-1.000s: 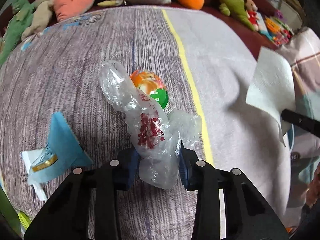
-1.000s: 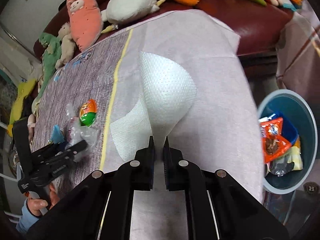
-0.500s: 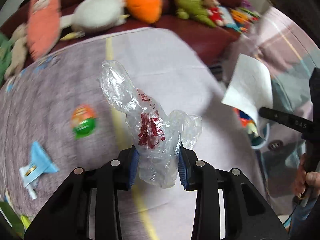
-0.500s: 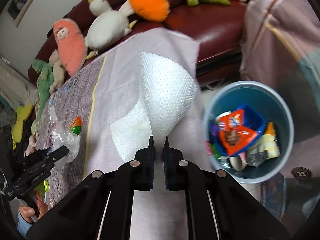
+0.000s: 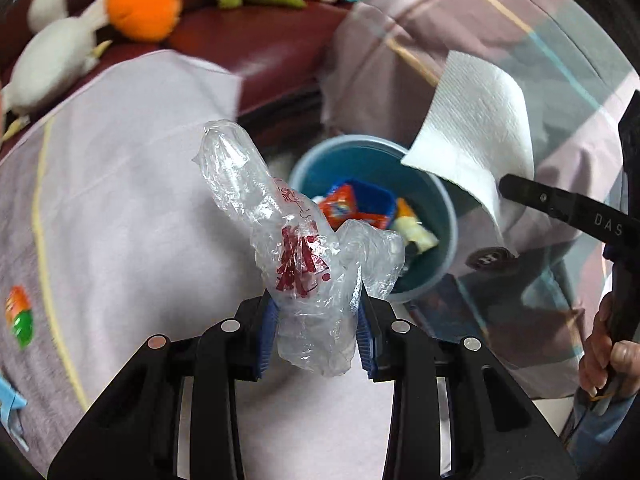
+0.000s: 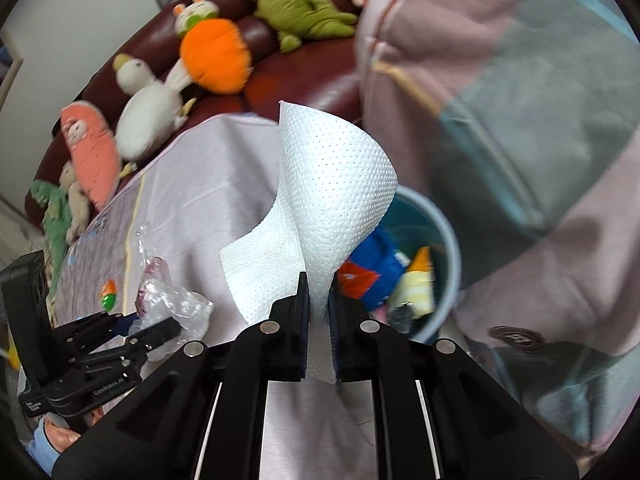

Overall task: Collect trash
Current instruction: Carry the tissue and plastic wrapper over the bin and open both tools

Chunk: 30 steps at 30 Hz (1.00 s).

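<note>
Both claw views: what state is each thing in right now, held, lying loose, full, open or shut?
Left gripper: shut on the plastic bag.
Plastic bag: crumpled, held up in the air.
Right gripper: shut on the paper towel.
Paper towel: curled, held above the bin.
Bin: open, partly filled with wrappers.
Orange-green wrapper: lying loose on the table.
Blue wrapper: lying at the table edge.
</note>
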Motion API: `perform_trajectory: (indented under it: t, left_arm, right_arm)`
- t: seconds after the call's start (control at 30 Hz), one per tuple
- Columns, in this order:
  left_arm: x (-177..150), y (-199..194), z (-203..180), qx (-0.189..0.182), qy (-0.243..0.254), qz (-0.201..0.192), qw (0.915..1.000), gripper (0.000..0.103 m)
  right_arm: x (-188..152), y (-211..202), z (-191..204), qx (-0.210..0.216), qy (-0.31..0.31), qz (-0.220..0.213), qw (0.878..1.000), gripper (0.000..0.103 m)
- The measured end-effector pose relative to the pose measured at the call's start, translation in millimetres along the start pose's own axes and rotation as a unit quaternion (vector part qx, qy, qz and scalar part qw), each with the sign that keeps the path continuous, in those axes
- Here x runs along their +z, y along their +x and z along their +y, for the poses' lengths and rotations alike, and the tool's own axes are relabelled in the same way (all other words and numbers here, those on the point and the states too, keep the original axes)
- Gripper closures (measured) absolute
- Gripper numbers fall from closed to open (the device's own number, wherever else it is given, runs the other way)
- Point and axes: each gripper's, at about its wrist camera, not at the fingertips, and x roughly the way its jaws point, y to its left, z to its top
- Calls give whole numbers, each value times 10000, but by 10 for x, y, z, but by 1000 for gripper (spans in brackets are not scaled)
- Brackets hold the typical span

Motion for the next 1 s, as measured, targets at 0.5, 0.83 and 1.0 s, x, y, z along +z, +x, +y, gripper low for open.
perform_trajectory:
  t: [0.5,0.83,1.0]
  left_arm:
    - [299,718,-465,-380,254,452,9979,66]
    - [325,861,-480,-284,265,344,9987,21]
    - [318,775,-435,-257,253,275,9990,16]
  right_arm:
    - [125,94,-456,-216,353,36,9991,92]
    - [183,154,-519,-372,379,91,9985,92]
    - [193,216,-469,-366,348,141,9986,92]
